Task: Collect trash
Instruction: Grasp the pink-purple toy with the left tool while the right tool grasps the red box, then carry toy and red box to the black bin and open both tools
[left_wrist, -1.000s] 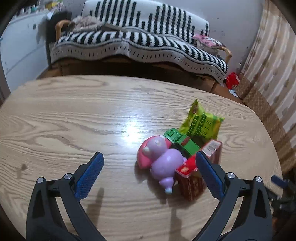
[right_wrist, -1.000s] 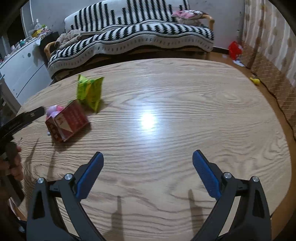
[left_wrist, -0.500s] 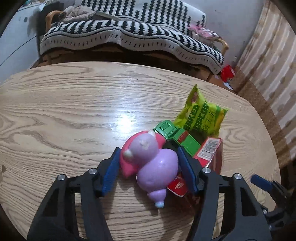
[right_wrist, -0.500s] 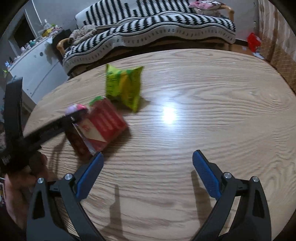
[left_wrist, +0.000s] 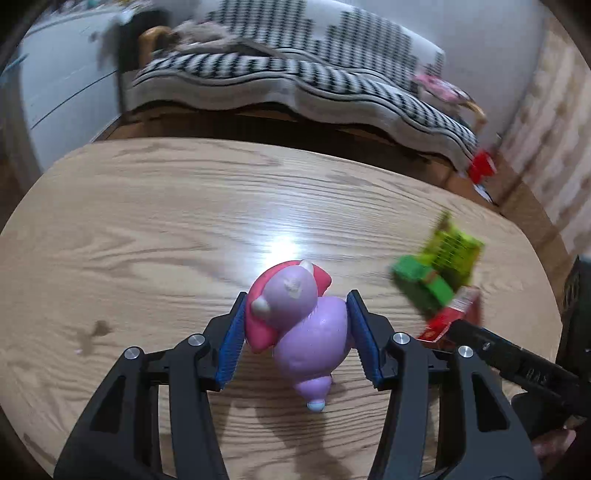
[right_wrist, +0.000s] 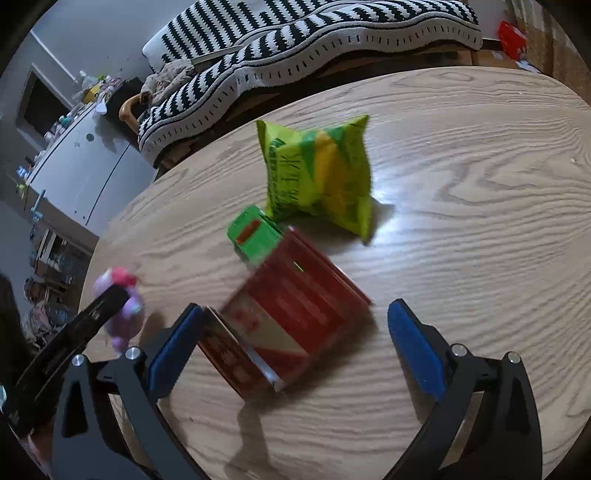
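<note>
My left gripper is shut on a pink and purple toy and holds it over the wooden table. The toy also shows small at the left in the right wrist view. My right gripper is open, its blue pads either side of a red box that lies on the table. The left pad is close to the box; I cannot tell if it touches. A small green box and a green snack bag lie just beyond it.
The oval table's edge runs near on the right. A sofa with a striped black and white cover stands behind the table. A white cabinet stands at the left. A red item lies on the floor.
My left gripper has closed on the pink and purple toy and carried it left, away from the boxes. My right gripper has moved in until its open pads flank the red box.
</note>
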